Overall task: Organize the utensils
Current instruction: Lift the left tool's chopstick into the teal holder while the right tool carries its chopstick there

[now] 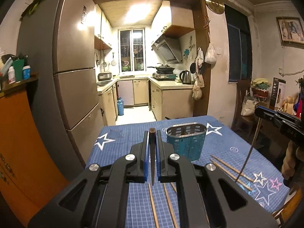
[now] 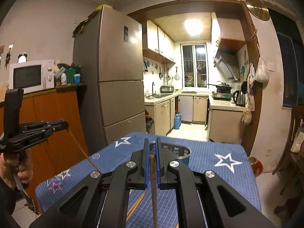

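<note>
1. My left hand-held gripper (image 1: 152,133) has its jaws nearly closed, pinching one dark chopstick (image 1: 152,163) above the table (image 1: 121,136).
2. My right hand-held gripper (image 2: 152,142) also has its jaws nearly closed, clamped on a second brown chopstick (image 2: 153,180).
3. A teal perforated utensil holder (image 1: 186,140) stands upright near the table's far edge, just ahead of both grippers.
4. Several loose chopsticks (image 1: 228,168) lie flat on the blue star-patterned cloth toward the near edge.
</note>
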The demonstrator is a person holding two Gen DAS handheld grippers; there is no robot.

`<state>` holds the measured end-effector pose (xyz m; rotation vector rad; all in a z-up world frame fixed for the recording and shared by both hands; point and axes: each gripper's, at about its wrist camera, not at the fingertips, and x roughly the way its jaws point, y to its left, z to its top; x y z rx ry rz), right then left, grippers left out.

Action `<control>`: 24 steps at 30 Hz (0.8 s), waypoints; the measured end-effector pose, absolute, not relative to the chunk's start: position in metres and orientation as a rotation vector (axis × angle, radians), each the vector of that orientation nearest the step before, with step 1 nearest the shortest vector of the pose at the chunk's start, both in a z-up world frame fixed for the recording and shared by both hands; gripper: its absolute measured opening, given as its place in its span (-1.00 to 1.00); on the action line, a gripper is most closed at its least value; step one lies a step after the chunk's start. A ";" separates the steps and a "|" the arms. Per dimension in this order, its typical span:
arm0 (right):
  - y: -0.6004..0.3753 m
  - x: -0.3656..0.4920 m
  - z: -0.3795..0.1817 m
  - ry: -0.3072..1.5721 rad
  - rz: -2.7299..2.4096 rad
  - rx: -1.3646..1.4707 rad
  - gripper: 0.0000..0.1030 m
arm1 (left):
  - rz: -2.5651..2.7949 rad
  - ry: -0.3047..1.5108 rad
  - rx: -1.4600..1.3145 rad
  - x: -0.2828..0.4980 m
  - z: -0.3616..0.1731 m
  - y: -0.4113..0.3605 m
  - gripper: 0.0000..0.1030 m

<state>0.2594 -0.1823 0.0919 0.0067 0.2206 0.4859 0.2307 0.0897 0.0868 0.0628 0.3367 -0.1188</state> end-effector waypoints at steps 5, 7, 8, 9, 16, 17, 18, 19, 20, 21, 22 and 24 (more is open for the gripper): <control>-0.188 0.285 0.122 0.205 0.491 0.020 -0.86 | -0.139 0.333 0.055 0.252 0.117 0.084 -0.91; -0.188 0.297 0.135 0.198 0.488 0.014 -0.86 | -0.150 0.331 0.053 0.261 0.129 0.080 -0.91; -0.188 0.303 0.141 0.193 0.485 0.010 -0.86 | -0.154 0.330 0.054 0.265 0.136 0.077 -0.91; -0.187 0.312 0.149 0.188 0.482 0.003 -0.86 | -0.157 0.327 0.057 0.270 0.142 0.075 -0.91; -0.183 0.365 0.196 0.153 0.454 -0.005 -0.86 | -0.193 0.323 0.065 0.307 0.180 0.052 -0.91; -0.183 0.373 0.202 0.147 0.448 -0.002 -0.86 | -0.196 0.323 0.064 0.312 0.182 0.051 -0.91; -0.183 0.380 0.206 0.144 0.446 0.002 -0.86 | -0.200 0.325 0.061 0.320 0.185 0.049 -0.91; -0.184 0.389 0.210 0.143 0.440 0.007 -0.86 | -0.201 0.326 0.060 0.328 0.187 0.046 -0.91; -0.184 0.397 0.214 0.142 0.434 0.012 -0.86 | -0.202 0.328 0.059 0.334 0.188 0.045 -0.91; -0.184 0.404 0.217 0.142 0.430 0.017 -0.86 | -0.203 0.330 0.053 0.342 0.190 0.044 -0.91; -0.185 0.414 0.219 0.142 0.425 0.025 -0.86 | -0.204 0.332 0.045 0.349 0.190 0.044 -0.91; -0.185 0.429 0.220 0.149 0.421 0.044 -0.86 | -0.208 0.339 0.025 0.362 0.190 0.043 -0.91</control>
